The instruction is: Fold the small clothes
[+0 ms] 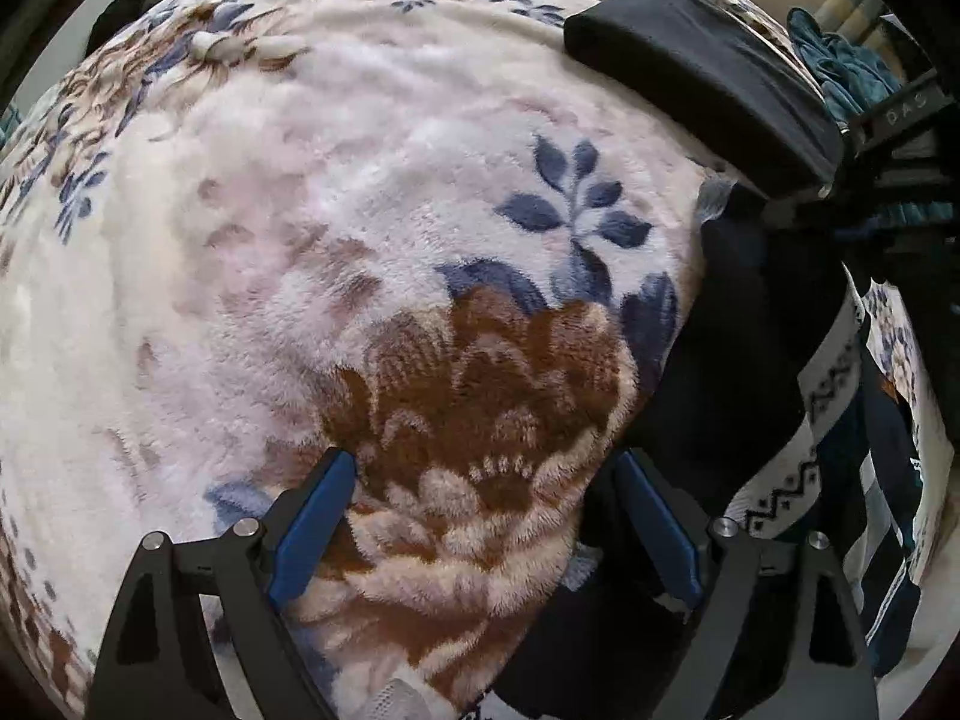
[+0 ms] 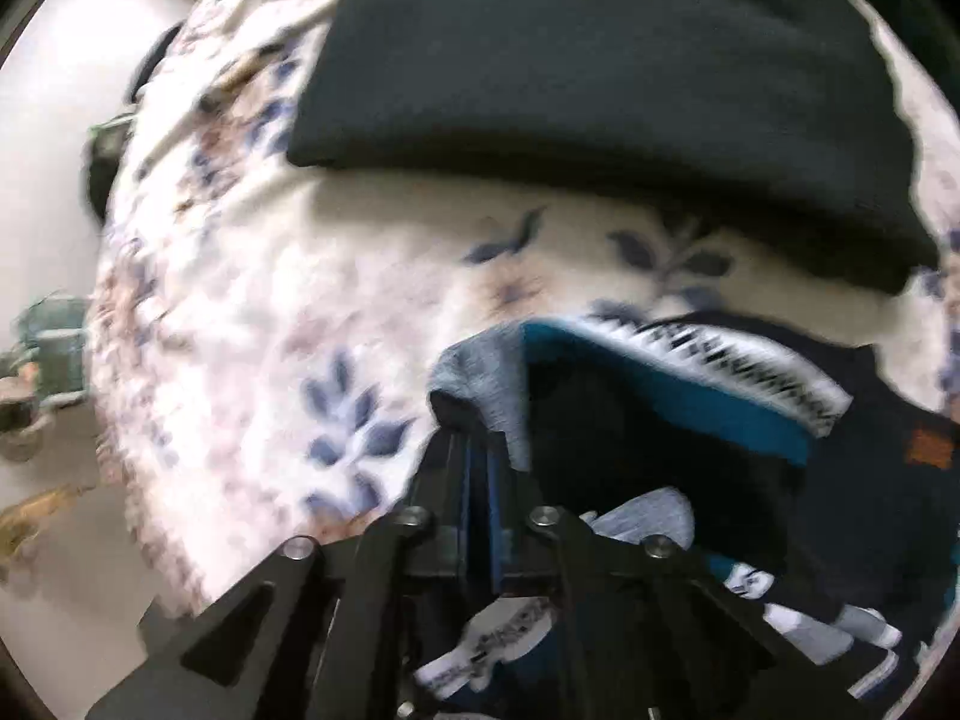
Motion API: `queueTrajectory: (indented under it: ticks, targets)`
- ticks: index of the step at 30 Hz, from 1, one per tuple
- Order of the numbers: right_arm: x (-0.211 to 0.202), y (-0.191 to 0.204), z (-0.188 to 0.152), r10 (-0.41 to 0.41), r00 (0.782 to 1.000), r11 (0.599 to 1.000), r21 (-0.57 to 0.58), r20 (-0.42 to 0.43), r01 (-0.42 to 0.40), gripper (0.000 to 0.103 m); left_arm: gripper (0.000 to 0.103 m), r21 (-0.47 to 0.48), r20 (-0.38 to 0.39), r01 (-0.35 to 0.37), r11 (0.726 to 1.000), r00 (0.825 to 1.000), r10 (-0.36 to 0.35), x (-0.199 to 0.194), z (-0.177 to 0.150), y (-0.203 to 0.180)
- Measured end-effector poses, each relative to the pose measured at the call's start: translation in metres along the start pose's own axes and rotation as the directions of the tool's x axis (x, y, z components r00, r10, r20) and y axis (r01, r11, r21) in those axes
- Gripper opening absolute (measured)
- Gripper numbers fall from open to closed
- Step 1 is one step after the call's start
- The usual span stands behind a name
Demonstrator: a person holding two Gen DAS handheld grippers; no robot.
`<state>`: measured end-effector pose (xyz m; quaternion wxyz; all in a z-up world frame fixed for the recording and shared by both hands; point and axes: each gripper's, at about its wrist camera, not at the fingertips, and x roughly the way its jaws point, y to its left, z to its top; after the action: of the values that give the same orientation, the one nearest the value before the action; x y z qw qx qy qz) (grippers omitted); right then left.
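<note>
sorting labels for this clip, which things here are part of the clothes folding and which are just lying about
Part of the job:
- folded black garment
- heap of small clothes
- grey sock, pinched in the right gripper
- left gripper, open

Just lying about:
- floral blanket, the work surface
- teal cloth beyond the bed

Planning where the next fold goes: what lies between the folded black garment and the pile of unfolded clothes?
Only bare floral blanket separates the folded black garment from the pile, shown in the right wrist view.
</note>
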<state>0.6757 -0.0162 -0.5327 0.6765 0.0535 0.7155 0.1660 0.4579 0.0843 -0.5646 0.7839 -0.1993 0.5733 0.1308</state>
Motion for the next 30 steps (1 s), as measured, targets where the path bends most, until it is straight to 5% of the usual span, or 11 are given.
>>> queueTrajectory:
  ticks: [4,8,9,11,18,22,24,27,30]
  targets:
    - [-0.019,-0.026,0.007,-0.044,0.994,0.994,0.103,0.096,0.034,0.004,0.089,0.002,0.007,0.004,1.000,1.000,-0.004,0.003,0.001,0.000]
    - [-0.005,-0.045,0.013,-0.052,0.997,0.990,0.133,0.058,0.044,0.006,0.089,0.001,-0.007,0.008,1.000,1.000,-0.008,0.006,0.010,0.000]
    - [-0.003,-0.047,0.014,-0.029,0.999,0.991,0.129,0.038,0.024,0.009,0.089,0.001,-0.017,0.013,1.000,1.000,-0.013,0.006,0.015,0.000]
    - [-0.009,-0.049,0.013,-0.006,1.000,0.992,0.125,0.030,0.002,0.033,0.089,0.001,-0.012,0.018,1.000,1.000,-0.018,-0.001,0.022,0.003]
    - [-0.085,-0.097,-0.051,-0.078,0.973,0.968,0.250,0.217,0.022,0.036,0.089,0.102,0.040,0.055,0.993,0.997,-0.060,-0.007,0.094,-0.019]
    - [-0.111,-0.162,-0.118,-0.168,0.955,0.905,0.423,0.244,0.052,0.036,0.089,0.225,0.030,0.108,0.968,0.993,-0.118,0.016,0.129,-0.068]
    - [-0.123,-0.208,-0.164,-0.202,0.951,0.843,0.536,0.235,0.047,0.036,0.089,0.309,-0.013,0.162,0.937,0.986,-0.166,0.032,0.135,-0.093]
    - [-0.135,-0.266,-0.224,-0.265,0.944,0.750,0.657,0.196,0.074,0.036,0.090,0.472,0.019,0.020,0.881,0.999,-0.033,0.054,0.132,-0.118]
    - [-0.144,-0.312,-0.272,-0.282,0.942,0.671,0.739,0.182,0.058,0.036,0.094,0.486,0.038,-0.024,0.874,0.999,0.006,0.062,0.136,-0.110]
